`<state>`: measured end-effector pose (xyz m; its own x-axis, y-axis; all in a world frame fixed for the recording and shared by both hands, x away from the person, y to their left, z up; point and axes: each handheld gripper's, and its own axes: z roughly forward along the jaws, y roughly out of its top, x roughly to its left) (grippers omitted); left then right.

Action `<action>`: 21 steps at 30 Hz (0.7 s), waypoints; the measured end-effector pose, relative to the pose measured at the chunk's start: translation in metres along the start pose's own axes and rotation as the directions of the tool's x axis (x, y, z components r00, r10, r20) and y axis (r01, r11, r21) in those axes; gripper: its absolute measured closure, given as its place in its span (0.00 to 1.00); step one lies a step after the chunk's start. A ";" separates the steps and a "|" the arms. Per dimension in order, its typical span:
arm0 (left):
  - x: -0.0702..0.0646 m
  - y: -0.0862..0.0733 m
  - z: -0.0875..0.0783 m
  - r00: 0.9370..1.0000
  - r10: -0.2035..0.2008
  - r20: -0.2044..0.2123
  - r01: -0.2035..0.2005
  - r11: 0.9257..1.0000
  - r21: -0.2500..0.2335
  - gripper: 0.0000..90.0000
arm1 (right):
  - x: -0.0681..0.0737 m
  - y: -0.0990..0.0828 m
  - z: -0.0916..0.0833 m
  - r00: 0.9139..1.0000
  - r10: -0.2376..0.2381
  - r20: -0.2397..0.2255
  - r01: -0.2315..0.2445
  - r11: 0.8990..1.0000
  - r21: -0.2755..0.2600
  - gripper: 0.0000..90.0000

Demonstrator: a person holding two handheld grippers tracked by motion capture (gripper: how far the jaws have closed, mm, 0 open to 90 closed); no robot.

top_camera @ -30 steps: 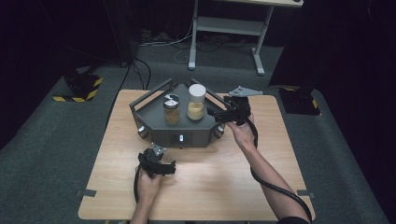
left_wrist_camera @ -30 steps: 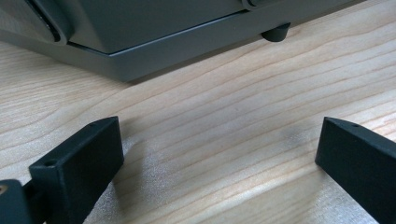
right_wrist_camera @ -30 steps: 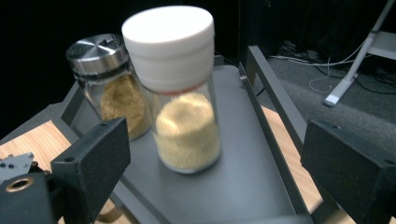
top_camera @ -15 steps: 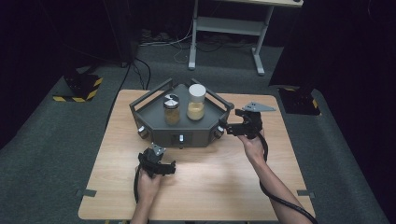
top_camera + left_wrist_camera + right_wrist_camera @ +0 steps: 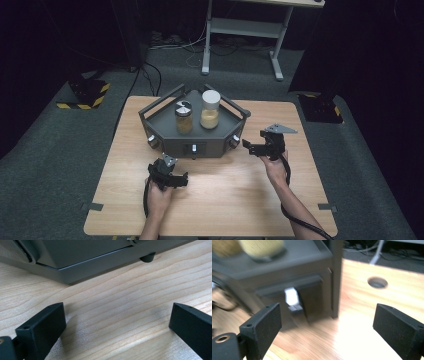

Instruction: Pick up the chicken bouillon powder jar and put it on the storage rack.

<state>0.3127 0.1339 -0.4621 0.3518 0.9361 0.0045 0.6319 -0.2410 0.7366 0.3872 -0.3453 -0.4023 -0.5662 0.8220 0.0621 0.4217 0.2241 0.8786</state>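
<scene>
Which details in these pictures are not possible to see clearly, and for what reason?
- What the two jars hold: the white-lid jar and the shorter jar are too small in the high view, and motion-blurred and cut by the top edge in the right gripper view.
- The knobs on the grey tray unit: too small to read.
- The tray unit in the left gripper view: cut off by the top edge.

The right gripper (image 5: 253,146) is pulling back from the grey tray (image 5: 165,120), drifting toward five o'clock over the table (image 5: 240,200), jaws spread wide with nothing between them.
</scene>
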 end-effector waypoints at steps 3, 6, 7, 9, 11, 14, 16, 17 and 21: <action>0.000 0.000 0.000 1.000 0.000 0.000 0.000 1.000 0.000 0.01 | 0.000 -0.009 0.005 1.000 0.007 0.030 -0.008 1.000 0.023 0.08; 0.000 0.000 0.000 1.000 0.000 0.000 0.000 1.000 0.000 0.01 | 0.004 -0.018 0.011 0.998 -0.007 0.056 0.004 0.999 0.049 0.08; 0.000 0.000 0.000 1.000 0.000 0.000 0.000 1.000 0.000 0.01 | 0.006 -0.020 0.013 0.998 -0.012 0.065 0.008 0.998 0.064 0.08; 0.000 0.000 0.000 1.000 0.000 0.000 0.000 1.000 0.000 0.01 | 0.008 -0.025 0.016 0.997 -0.015 0.074 0.009 0.996 0.084 0.08; 0.000 0.000 0.000 1.000 0.000 0.000 0.000 1.000 0.000 0.01 | 0.009 -0.032 0.019 0.996 -0.006 0.086 -0.002 0.995 0.096 0.08; 0.000 0.000 0.000 1.000 0.000 0.000 0.000 1.000 0.000 0.01 | 0.011 -0.040 0.023 0.994 0.016 0.109 -0.027 0.994 0.107 0.07; 0.000 0.000 0.000 1.000 0.000 0.000 0.000 1.000 0.000 0.01 | 0.012 -0.044 0.025 0.993 0.025 0.119 -0.039 0.993 0.114 0.07; 0.000 0.000 0.000 1.000 0.000 0.000 0.000 1.000 0.000 0.01 | 0.012 -0.046 0.026 0.992 0.029 0.123 -0.044 0.992 0.119 0.07; 0.000 0.000 0.000 1.000 0.000 0.000 0.000 1.000 0.000 0.01 | 0.013 -0.051 0.030 0.991 0.037 0.127 -0.056 0.987 0.150 0.07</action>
<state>0.3127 0.1339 -0.4621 0.3517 0.9361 0.0045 0.6318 -0.2409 0.7367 0.3795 -0.3302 -0.4601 -0.4557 0.8895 0.0340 0.5542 0.2537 0.7928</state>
